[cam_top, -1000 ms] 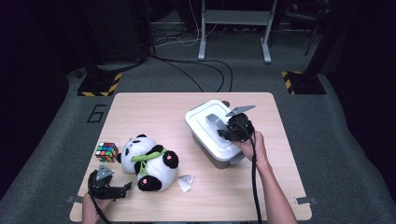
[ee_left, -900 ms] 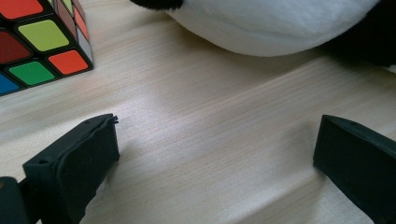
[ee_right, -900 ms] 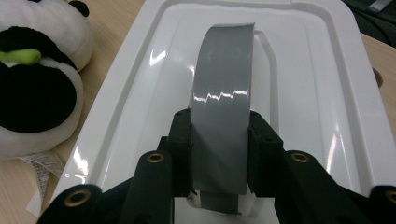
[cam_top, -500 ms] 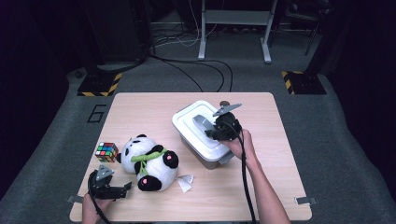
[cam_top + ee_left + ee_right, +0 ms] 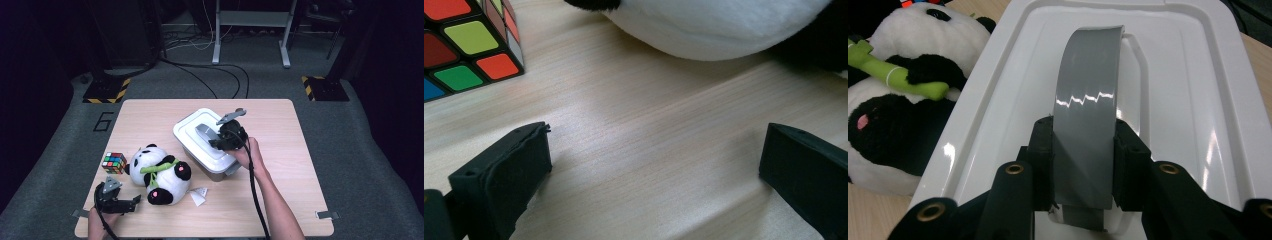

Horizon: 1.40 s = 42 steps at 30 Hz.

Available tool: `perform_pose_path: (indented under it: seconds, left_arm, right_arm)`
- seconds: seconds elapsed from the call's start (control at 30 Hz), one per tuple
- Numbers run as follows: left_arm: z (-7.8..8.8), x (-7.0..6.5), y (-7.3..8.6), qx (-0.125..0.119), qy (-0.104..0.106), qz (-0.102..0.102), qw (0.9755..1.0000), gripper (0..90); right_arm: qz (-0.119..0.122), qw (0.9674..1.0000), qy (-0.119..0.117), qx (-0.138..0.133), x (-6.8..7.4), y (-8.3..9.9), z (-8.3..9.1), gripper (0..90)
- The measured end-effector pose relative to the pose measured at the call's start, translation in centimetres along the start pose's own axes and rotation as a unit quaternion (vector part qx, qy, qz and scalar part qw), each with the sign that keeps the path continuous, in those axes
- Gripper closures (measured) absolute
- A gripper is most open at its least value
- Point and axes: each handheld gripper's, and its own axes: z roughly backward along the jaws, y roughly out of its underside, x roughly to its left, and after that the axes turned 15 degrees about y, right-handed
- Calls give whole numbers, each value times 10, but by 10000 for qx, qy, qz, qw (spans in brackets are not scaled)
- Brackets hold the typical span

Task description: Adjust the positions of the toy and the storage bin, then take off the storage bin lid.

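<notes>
Right gripper (image 5: 1083,150) clamped on the grey handle (image 5: 1088,100) of the white lidded box (image 5: 200,142), mid-table just beside the plush panda (image 5: 160,172). Left gripper (image 5: 654,165) low near the table's (image 5: 280,200) front corner, jaws spread wide over bare wood, near the puzzle cube (image 5: 464,40).

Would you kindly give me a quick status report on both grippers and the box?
Right gripper shut on grey handle of white box. Left gripper open on table. Panda plush close beside box.
</notes>
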Motion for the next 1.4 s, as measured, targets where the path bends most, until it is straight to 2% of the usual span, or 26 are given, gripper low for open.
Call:
perform_pose_path:
  seconds: [0.07, 0.2, 0.53, 0.7, 0.87, 0.9, 1.0, 1.17, 1.3, 1.4]
  left_arm:
    - [-1, 0, 1, -85, -40, -7, 10000, 1]
    - [-1, 0, 0, -77, -45, 1, 10000, 1]
    - [0, 0, 0, -40, -25, 13, 10000, 4]
    - [-1, 0, 0, -84, -41, 14, 10000, 4]
    - [-1, 0, 1, -89, -39, 16, 10000, 4]
    - [-1, 0, 0, -53, -32, 15, 10000, 4]
    - [-1, 0, 0, -55, -34, 19, 10000, 4]
    - [0, 0, 0, -37, -37, 50, 10000, 4]
    - [-1, 0, 0, -87, -56, 51, 9999, 4]
    - [0, 0, 0, -36, -36, 53, 10000, 4]
  right_arm:
    - [12, 10000, -14, 25, 2, -2, -2, 674]
    - [82, 10000, 15, -3, 3, -4, -4, 674]
    - [39, 10000, 78, -18, 5, -4, -4, 673]
    - [128, 9998, 171, -14, 7, -5, -2, 673]
    - [77, 9997, 222, -76, 8, -6, 0, 673]
    - [11, 9997, 239, -76, 8, -6, 2, 672]
    - [9, 9997, 214, -113, 8, -9, 6, 672]
    - [94, 9992, 322, -209, 9, -13, 15, 672]
    - [-21, 9989, 347, -312, 7, -15, 24, 672]
    - [-61, 9987, 335, -384, 4, -13, 29, 672]
